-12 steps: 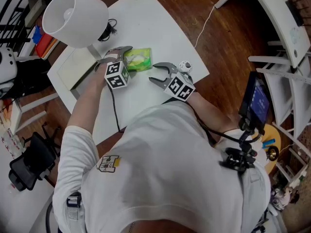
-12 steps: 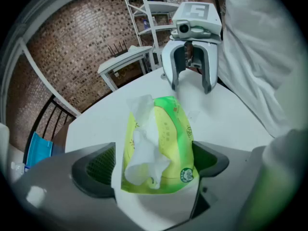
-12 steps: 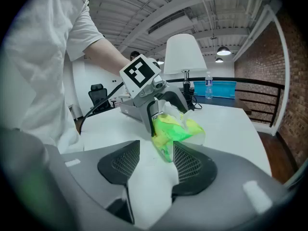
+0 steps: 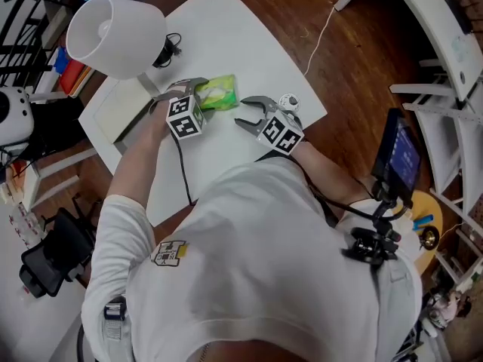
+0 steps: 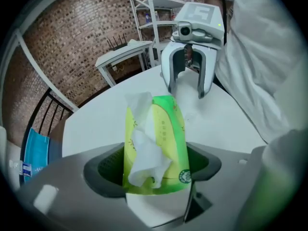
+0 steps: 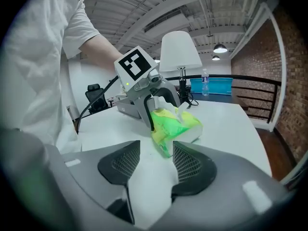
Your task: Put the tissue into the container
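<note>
**A:** Lying where, exactly, is the green tissue pack [image 5: 159, 143] seen?

**B:** It is found between the pads of the left gripper [image 5: 154, 171], on the white table [image 5: 96, 124]. A crumpled white sheet [image 5: 144, 150] is drawn partly out of its top.

**A:** Is it gripped?

**B:** Both pads are pressed against its sides. The jaws are set wide by the pack's own width, and the gripper is pointed steeply down.

**A:** And the right gripper [image 6: 156, 160]?

**B:** Its jaws are spread wide and nothing is held; only bare table is seen between the pads. The pack is placed just beyond its tips, near but not touched, with the left gripper faced from the far side. A white lamp [image 6: 180, 52] is seen farther behind that.
</note>
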`<state>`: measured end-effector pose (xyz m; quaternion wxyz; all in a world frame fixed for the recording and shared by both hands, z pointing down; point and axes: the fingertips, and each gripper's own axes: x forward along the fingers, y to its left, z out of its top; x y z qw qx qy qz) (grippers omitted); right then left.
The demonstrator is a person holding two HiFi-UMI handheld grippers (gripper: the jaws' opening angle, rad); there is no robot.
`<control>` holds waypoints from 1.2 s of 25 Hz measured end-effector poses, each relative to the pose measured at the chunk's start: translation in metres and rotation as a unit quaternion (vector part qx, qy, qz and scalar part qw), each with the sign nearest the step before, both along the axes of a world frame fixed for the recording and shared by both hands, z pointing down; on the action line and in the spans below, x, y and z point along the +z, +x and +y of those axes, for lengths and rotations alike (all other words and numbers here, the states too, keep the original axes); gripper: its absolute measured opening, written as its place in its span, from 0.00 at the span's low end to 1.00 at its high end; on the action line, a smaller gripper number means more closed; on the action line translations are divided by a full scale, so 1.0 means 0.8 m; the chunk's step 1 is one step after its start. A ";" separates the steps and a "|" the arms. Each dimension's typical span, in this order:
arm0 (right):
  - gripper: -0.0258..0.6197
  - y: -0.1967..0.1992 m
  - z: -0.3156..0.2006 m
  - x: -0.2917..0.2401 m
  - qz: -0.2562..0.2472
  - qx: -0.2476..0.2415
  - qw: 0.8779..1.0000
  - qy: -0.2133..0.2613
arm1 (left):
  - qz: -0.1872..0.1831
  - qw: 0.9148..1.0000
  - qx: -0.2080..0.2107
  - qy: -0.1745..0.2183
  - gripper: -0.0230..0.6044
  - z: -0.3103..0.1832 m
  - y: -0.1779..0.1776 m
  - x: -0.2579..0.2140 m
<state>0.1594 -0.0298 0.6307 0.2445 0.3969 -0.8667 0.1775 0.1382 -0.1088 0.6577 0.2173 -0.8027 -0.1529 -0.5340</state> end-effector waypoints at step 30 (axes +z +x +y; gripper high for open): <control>0.24 -0.281 -0.108 -0.153 0.049 -0.191 0.967 0.163 | 0.098 0.954 -0.254 0.126 0.59 -0.043 -0.315 -0.162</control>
